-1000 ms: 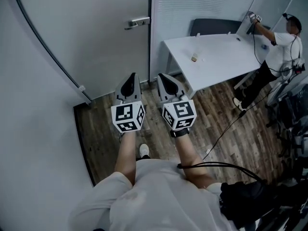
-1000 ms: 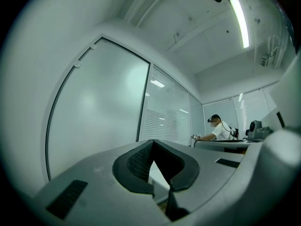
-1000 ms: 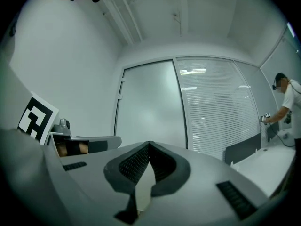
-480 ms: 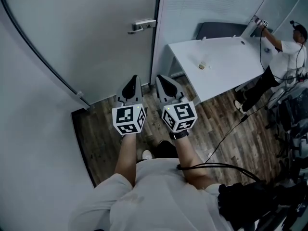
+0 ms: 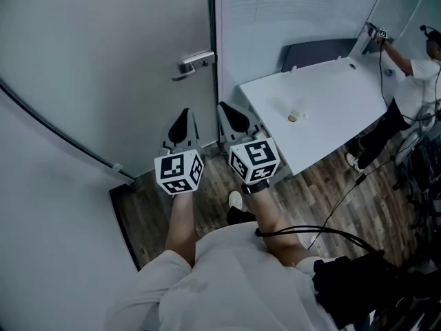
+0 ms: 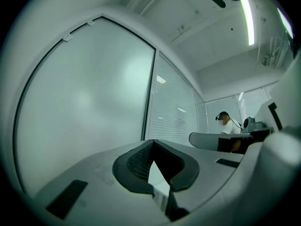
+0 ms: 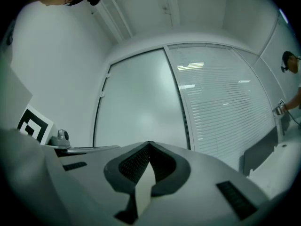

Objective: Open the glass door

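The frosted glass door [image 5: 124, 54] stands closed ahead of me, with a metal lever handle [image 5: 195, 63] near its right edge by the dark frame [image 5: 213, 47]. My left gripper [image 5: 184, 114] and right gripper [image 5: 227, 107] are held side by side, pointing at the door below the handle, apart from it. Both are shut with nothing between the jaws. In the left gripper view the left gripper [image 6: 151, 143] faces the door pane [image 6: 89, 102]. In the right gripper view the right gripper [image 7: 149, 145] faces the door [image 7: 141, 107] as well.
A curved white wall [image 5: 41, 219] runs along the left. A blind-covered glass wall [image 5: 289, 12] is right of the door. A white table [image 5: 344, 95] with a small object [image 5: 294, 116] stands close on the right, a dark chair [image 5: 324, 50] behind it. Another person [image 5: 413, 74] and cables [image 5: 331, 212] are at far right.
I have walked forward: both grippers, still shut and side by side, are nearer the door. The handle sits lower in the head view, close above the grippers.
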`<state>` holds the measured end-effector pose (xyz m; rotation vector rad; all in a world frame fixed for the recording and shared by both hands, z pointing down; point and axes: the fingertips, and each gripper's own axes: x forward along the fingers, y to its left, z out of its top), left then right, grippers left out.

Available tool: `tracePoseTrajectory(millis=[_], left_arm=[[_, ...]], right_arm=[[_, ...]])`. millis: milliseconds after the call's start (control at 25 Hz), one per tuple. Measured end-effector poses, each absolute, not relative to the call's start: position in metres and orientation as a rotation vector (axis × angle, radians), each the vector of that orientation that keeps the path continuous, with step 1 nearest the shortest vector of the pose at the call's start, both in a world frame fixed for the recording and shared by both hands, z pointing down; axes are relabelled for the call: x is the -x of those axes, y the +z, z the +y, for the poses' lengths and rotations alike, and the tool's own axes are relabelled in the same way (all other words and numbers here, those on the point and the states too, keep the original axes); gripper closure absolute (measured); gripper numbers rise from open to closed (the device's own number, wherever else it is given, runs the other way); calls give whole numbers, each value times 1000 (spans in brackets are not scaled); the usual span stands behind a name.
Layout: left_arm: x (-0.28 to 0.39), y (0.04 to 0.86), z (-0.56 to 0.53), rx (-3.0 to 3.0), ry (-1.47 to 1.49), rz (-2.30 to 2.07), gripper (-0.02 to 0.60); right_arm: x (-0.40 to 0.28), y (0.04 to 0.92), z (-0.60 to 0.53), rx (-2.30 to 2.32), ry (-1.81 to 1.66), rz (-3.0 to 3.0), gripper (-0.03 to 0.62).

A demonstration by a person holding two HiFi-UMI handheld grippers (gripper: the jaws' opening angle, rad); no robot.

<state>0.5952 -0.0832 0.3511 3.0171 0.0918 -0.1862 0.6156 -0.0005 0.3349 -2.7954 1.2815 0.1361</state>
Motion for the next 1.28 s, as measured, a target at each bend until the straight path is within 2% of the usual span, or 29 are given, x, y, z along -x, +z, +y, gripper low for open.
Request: tracePoseTrajectory(millis=[200,440,800,1280], left_arm=[[-678,320,-80,-3041,-246,123,581],[-744,333,-66,-3053,-172,126,581],[-779,383,-103,-3075,23,12,581],[-837,438,-157,-3193,364,138,581]], right_arm=[[-691,293,-2,2807,272,1287,597],[-761,307,16,2810,189,1267,597],[-808,356,-11,2751,13,1339,597],[-857,379,-63,2765,-66,1349,597]])
